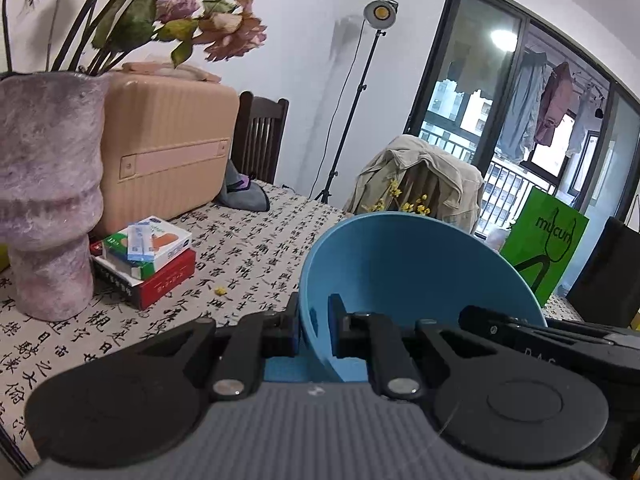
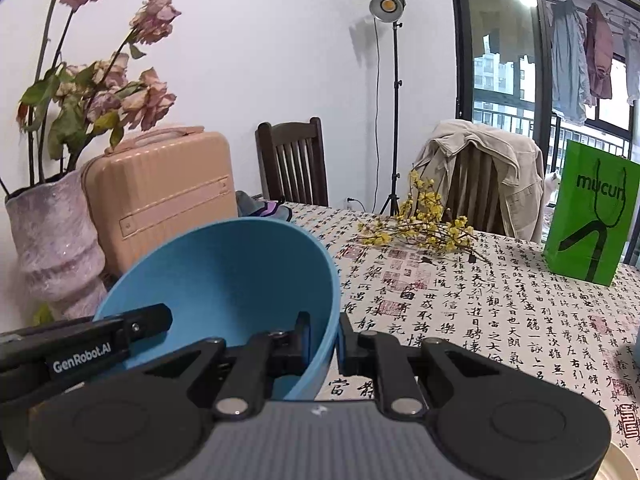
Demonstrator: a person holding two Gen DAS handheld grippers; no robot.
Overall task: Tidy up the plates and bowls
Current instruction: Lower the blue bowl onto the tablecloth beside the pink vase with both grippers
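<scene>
Plainly, from left to right:

Vase: a mottled mauve vase (image 2: 56,240) with dried pink flowers stands near the table's left edge, beside a peach suitcase (image 2: 160,192).
Boxes: small cartons (image 1: 148,256) are stacked at the vase's foot; their print is too small to read.
Left gripper: the left gripper (image 1: 316,328) is clamped on the left rim of the bowl, one finger outside the wall and one inside. In the right wrist view its body carries the words "GenRobot.AI".
Bowl: the blue bowl (image 2: 224,272) is plain, matte and deep, with a thin rim. It is tilted with its opening toward the cameras and held above the table between the two grippers. Its base is hidden behind the gripper bodies.
Right gripper: the right gripper (image 2: 324,340) pinches the bowl's right rim the same way, one finger on each side of the wall.
Tablecloth: the tablecloth (image 2: 500,320) is covered in black Chinese calligraphy and red seal stamps.
Yellow sprigs: they (image 2: 424,224) lie toward the far edge.
Green bag: the bag (image 2: 592,208) near the far right corner reads "mucun", its last letter partly covered by the handle cord.
Pale rim: a curved pale object (image 2: 620,464) is cut off at the lower right; what it is cannot be told.
</scene>
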